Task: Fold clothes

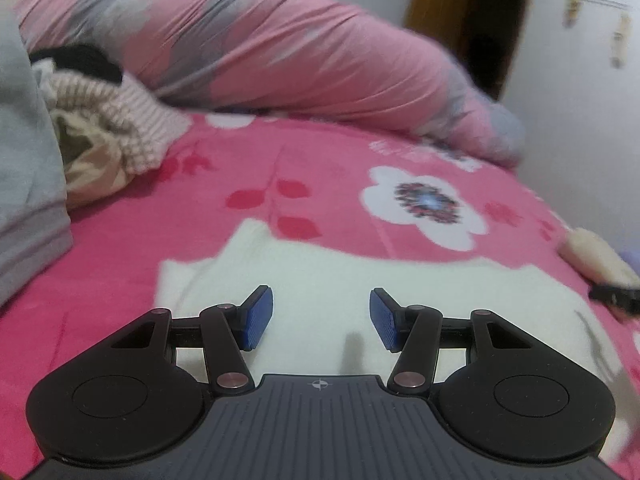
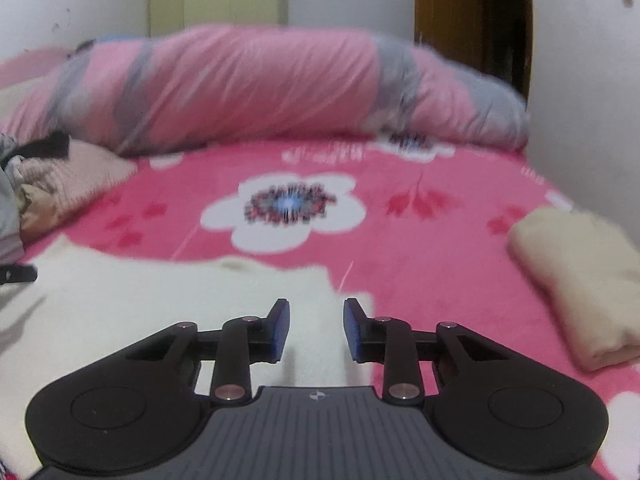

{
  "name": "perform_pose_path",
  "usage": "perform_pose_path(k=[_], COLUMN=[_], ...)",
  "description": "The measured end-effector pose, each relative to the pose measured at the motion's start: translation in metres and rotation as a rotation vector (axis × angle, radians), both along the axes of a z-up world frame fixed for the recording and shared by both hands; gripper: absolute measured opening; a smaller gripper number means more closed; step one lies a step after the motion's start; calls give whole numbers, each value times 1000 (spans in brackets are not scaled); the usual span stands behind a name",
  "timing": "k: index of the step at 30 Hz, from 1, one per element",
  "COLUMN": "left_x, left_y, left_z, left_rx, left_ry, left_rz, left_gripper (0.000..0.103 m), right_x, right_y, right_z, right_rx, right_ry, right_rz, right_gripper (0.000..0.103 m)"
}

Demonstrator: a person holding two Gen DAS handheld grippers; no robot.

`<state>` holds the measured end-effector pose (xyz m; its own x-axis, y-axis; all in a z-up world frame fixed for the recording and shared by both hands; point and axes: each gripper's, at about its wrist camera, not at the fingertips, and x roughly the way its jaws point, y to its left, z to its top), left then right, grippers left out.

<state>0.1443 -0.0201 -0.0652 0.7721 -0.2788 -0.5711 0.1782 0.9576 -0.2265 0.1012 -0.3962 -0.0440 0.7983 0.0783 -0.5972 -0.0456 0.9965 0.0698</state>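
Two grippers over the bed (image 2: 420, 248) with the pink flowered cover. One white garment (image 1: 320, 280) lies spread flat at the near edge. Left gripper (image 1: 321, 318) hangs above it, jaws fairly wide, nothing between them. Right gripper (image 2: 316, 330) is at the garment's right edge, jaws narrow, nothing pinched. One folded beige piece (image 2: 580, 280) sits by the right edge, one jumbled clothes pile (image 1: 104, 128) on the left, one rolled quilt (image 1: 280, 48) along the far edge.
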Motion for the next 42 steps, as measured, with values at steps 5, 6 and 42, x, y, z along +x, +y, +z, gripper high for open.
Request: perform_pose_path(k=[5, 6, 42], left_x=[26, 25, -174], left_y=[-1, -2, 39], left_z=[-19, -18, -26], left_rx=[48, 55, 2], left_ry=[39, 35, -101], left_rz=[66, 66, -122], left_gripper=[52, 52, 54], right_x=[40, 43, -151], right_y=[-22, -27, 148], right_z=[-35, -38, -26], right_rx=[91, 133, -87], right_ry=[87, 95, 40], right_rz=[-47, -59, 233], right_gripper=[27, 27, 25])
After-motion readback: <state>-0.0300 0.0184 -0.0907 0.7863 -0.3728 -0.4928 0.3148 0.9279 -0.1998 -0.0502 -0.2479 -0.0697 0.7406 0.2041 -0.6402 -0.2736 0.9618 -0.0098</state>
